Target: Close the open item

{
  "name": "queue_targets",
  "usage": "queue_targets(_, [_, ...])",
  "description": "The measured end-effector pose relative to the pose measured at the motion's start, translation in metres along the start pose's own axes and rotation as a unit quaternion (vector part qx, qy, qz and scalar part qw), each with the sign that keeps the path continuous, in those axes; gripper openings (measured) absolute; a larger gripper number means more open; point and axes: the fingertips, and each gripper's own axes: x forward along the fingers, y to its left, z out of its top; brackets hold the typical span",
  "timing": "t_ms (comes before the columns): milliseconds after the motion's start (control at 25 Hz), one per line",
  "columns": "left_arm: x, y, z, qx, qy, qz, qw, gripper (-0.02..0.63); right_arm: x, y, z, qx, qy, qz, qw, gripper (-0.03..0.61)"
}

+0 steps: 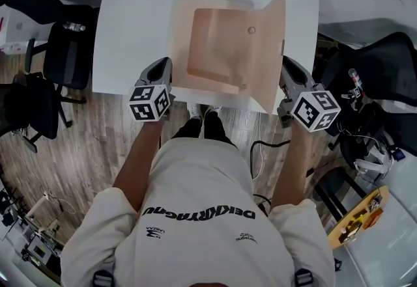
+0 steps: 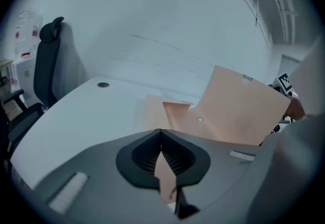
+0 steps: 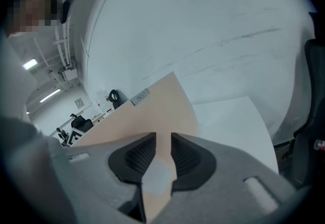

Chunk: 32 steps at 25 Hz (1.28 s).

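Folder (image 1: 215,51) lies open on the counter (image 1: 130,32), its cover (image 1: 270,51) standing up on the right.
Right gripper (image 1: 285,66) pinches the cover's near edge; the hinge runs away from the person, so the swing looks leftward. Left gripper (image 1: 164,68), jaws pressed together, sits by the near-left corner. Office chairs (image 1: 65,51) and wood floor (image 1: 98,142) surround.

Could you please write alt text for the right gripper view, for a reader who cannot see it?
The right gripper is closed on the raised tan folder cover, which slants up and left beyond its grey jaws. A white table lies to the right, with a black chair past it.
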Motion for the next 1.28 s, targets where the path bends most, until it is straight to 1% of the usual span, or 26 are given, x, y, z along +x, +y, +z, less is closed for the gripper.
queue_targets(120, [0.005, 0.007, -0.005, -0.011, 0.008, 0.003, 0.9999, -0.007, 0.001, 0.006, 0.000, -0.003, 0.002, 0.004, 1.000, 0.081])
queue_targets(160, [0.006, 0.009, -0.006, -0.013, 0.010, 0.004, 0.9998, 0.029, 0.002, 0.008, 0.000, -0.004, 0.003, 0.005, 1.000, 0.081])
queue_targets(200, [0.007, 0.011, -0.008, -0.017, 0.013, 0.005, 0.9998, 0.049, 0.002, 0.010, 0.000, -0.005, 0.004, 0.005, 1.000, 0.081])
queue_targets(280, [0.010, 0.015, -0.012, -0.024, 0.016, 0.006, 0.9996, 0.028, 0.003, 0.013, 0.000, -0.010, 0.005, 0.006, 1.000, 0.081])
queue_targets(680, [0.020, 0.030, -0.035, -0.059, 0.036, 0.005, 0.9976, 0.046, 0.007, 0.026, -0.003, -0.018, 0.011, 0.011, 1.000, 0.081])
queue_targets(880, [0.022, 0.029, -0.043, -0.079, 0.039, -0.008, 0.9961, 0.035, 0.007, 0.030, -0.004, -0.018, 0.011, 0.013, 1.000, 0.081])
queue_targets(1000, [0.022, 0.026, -0.042, -0.071, 0.037, -0.014, 0.9967, 0.018, 0.008, 0.032, -0.004, -0.018, 0.012, 0.014, 1.000, 0.081])
queue_targets(1080, [0.023, 0.026, -0.042, -0.075, 0.036, -0.019, 0.9963, 0.005, 0.011, 0.032, -0.004, -0.019, 0.013, 0.014, 1.000, 0.081])
queue_targets(1200, [0.024, 0.025, -0.044, -0.091, 0.035, -0.033, 0.9946, 0.006, 0.013, 0.033, -0.006, -0.021, 0.016, 0.013, 1.000, 0.081])
queue_targets(1280, [0.025, 0.023, -0.044, -0.093, 0.035, -0.039, 0.9943, 0.006, 0.015, 0.034, -0.009, -0.019, 0.020, 0.015, 1.000, 0.081])
